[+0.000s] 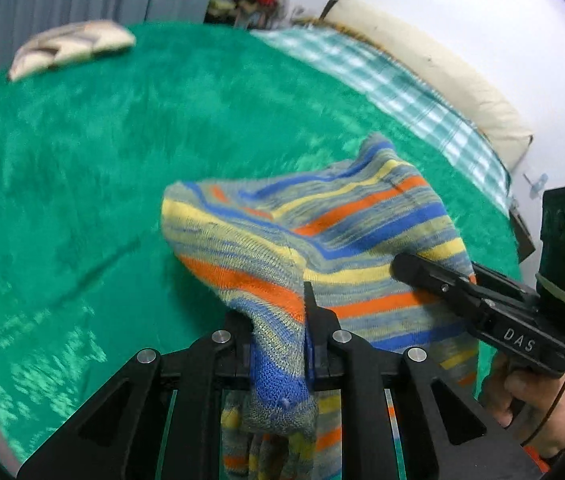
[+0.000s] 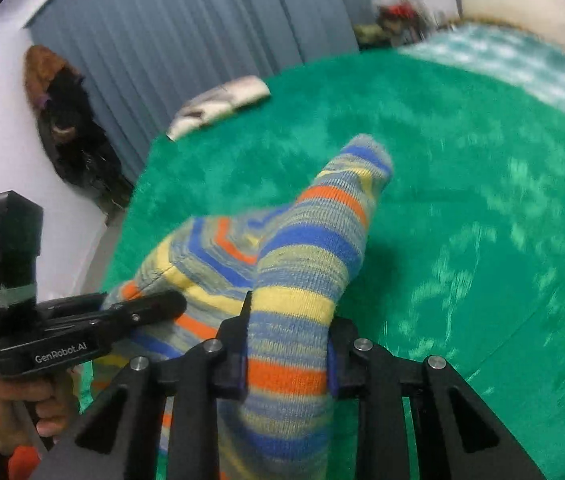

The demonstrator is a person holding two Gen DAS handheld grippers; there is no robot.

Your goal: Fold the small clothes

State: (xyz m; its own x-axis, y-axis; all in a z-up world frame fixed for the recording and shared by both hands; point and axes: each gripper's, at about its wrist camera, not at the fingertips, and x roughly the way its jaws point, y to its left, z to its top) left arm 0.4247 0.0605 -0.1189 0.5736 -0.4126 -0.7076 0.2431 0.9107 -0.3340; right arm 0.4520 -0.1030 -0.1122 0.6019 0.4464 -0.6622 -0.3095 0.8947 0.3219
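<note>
Striped knit sock, banded in orange, blue and yellow, hangs between my two grippers above the green plush blanket, its toe end pointing away over the bed. My left gripper is pinched almost closed on a bunched blue fold near one end; my right gripper is clamped across the full width of the leg, a little wider. I judge it light, limp and stretchy: it sags wherever unsupported, so hems and ends make the best holds. A folded pale cloth lies well apart at the blanket's far edge, a checked sheet beyond.
</note>
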